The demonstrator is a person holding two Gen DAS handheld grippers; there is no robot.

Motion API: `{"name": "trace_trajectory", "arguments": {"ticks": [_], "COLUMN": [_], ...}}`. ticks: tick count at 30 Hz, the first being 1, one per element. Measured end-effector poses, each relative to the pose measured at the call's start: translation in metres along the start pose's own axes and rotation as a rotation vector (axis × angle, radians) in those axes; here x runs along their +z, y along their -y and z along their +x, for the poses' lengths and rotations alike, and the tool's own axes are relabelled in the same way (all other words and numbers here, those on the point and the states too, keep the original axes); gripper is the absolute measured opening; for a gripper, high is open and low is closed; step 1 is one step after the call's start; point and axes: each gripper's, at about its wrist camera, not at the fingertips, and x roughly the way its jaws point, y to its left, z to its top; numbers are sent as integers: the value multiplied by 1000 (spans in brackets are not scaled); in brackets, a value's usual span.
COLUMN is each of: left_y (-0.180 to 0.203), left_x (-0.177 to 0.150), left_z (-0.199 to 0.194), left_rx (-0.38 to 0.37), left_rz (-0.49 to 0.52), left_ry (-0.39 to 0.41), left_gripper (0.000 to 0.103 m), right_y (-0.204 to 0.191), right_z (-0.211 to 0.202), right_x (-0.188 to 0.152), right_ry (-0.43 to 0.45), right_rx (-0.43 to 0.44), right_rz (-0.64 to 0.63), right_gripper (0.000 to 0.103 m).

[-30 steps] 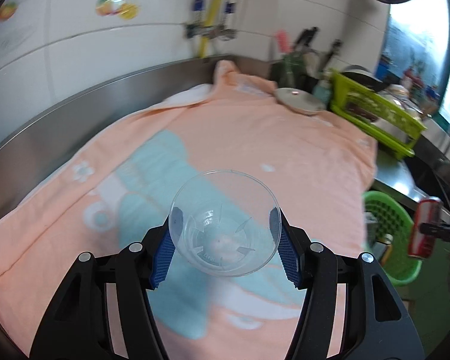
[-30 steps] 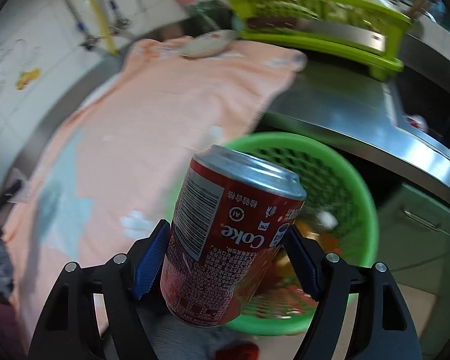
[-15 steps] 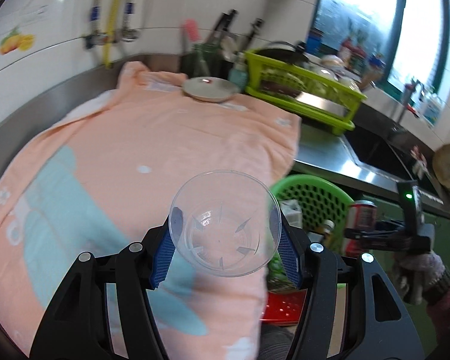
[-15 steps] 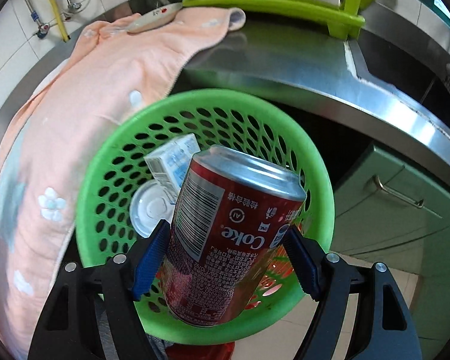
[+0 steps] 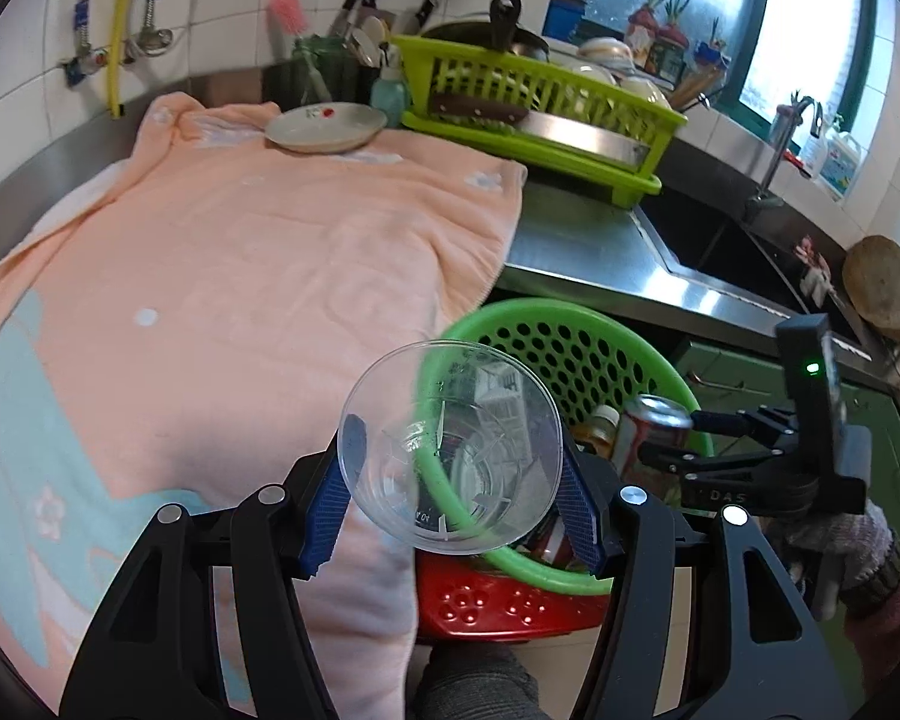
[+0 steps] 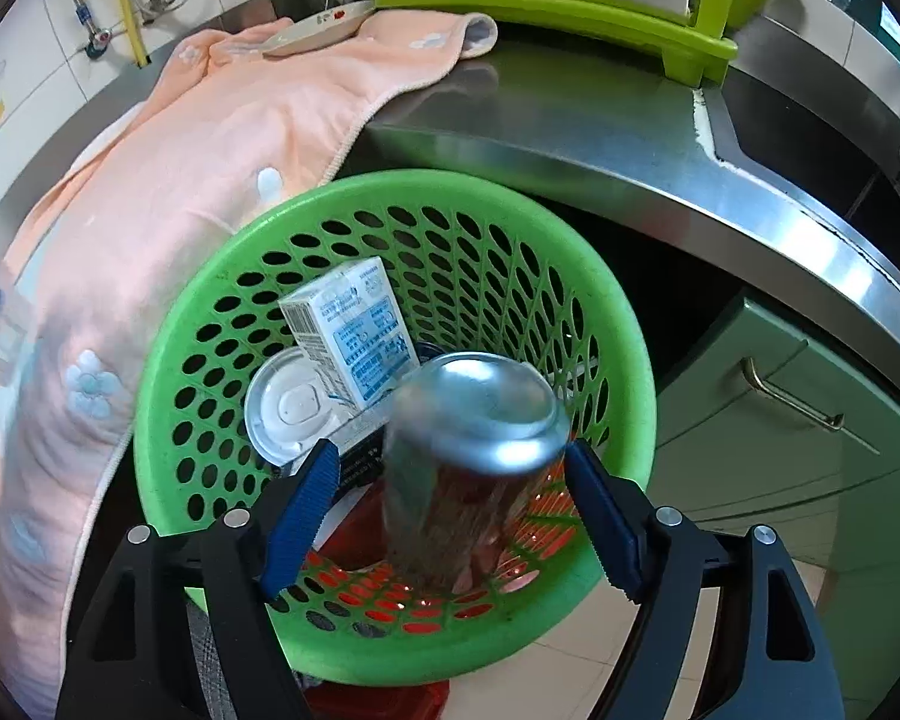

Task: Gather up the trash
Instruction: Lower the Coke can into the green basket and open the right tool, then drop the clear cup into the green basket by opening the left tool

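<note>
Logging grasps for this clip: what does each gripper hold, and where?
Left gripper clamps the clear plastic cup across its sides. Right gripper is opening; the blurred can sits between its pads, apparently released.

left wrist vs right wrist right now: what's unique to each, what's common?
Left wrist only: the left gripper shut on a clear plastic cup, the window and the sink faucet.

Right wrist only: inside the basket, a white-and-blue drink carton and a round white lid.

Both: the green perforated plastic basket, the blurred red soda can between the opening jaws of the right gripper, the peach towel, the lime dish rack and the white plate.
</note>
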Motion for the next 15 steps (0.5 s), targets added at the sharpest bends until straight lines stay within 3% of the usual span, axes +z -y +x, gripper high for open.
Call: {"name": "trace_trajectory", "arguments": {"ticks": [15], "left_y": [36], "left_x": [-6], "left_z": [63], "left_rx": [-45], "left_rz": [30], "left_ry": [-109], "left_gripper": [60], "right_y": [4], "right_z": [-74], "right_x": [-25], "right_ry": [160], "right_rx": [23], "right_rz": [-5], "right_gripper": [80]}}
